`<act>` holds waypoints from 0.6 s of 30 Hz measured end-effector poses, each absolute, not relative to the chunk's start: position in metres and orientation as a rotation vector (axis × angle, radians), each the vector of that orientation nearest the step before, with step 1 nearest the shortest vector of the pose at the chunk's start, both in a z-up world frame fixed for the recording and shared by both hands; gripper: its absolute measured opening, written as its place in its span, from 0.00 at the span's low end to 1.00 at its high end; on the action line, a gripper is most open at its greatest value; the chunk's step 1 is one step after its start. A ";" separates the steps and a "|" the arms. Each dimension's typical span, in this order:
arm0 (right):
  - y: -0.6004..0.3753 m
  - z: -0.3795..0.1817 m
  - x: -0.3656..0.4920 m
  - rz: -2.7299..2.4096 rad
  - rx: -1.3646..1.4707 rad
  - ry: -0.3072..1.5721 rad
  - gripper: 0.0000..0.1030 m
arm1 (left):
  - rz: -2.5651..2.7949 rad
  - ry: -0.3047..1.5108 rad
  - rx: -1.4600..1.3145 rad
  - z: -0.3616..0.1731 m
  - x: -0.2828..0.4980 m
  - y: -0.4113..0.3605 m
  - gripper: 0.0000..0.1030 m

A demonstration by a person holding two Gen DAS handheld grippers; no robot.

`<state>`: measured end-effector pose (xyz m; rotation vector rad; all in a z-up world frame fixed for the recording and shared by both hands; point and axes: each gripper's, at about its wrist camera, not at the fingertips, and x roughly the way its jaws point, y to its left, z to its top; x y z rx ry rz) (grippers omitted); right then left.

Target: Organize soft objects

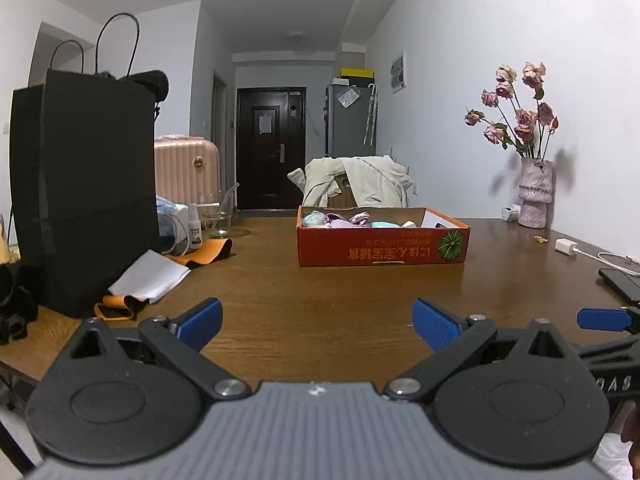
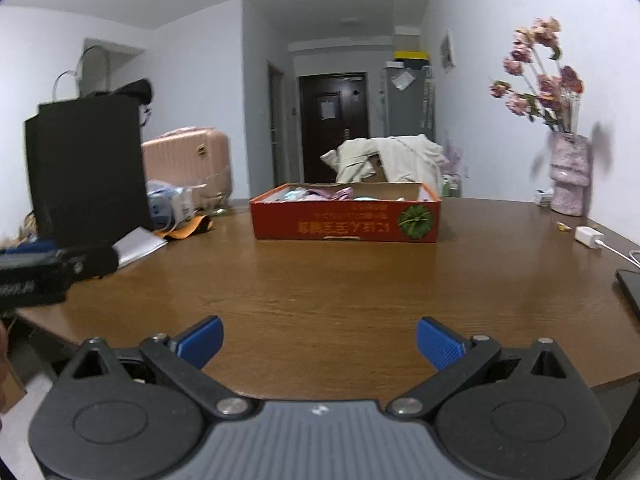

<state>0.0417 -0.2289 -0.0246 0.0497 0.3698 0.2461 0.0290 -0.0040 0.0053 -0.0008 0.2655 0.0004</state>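
Observation:
An orange-red cardboard box (image 1: 382,246) sits on the brown wooden table (image 1: 320,288), toward the far side. Inside it lie soft pink, purple and light blue cloth items (image 1: 346,219). The box also shows in the right wrist view (image 2: 346,222) with the same soft items (image 2: 320,194). My left gripper (image 1: 318,326) is open and empty, over the table's near part. My right gripper (image 2: 318,344) is open and empty near the table's front edge. The right gripper's blue fingertip (image 1: 600,319) shows at the right edge of the left wrist view.
A tall black paper bag (image 1: 86,184) stands at the left, with white paper (image 1: 150,276) and an orange-black band (image 1: 204,254) beside it. A glass (image 1: 218,216) and a small bottle (image 1: 195,226) stand behind. A vase of dried roses (image 1: 534,192), a white charger (image 1: 566,247) and a dark phone (image 1: 622,286) are at the right.

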 end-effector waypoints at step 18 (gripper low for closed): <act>-0.222 -0.016 0.047 0.281 0.051 0.347 1.00 | -0.001 0.261 -0.026 0.005 0.027 0.006 1.00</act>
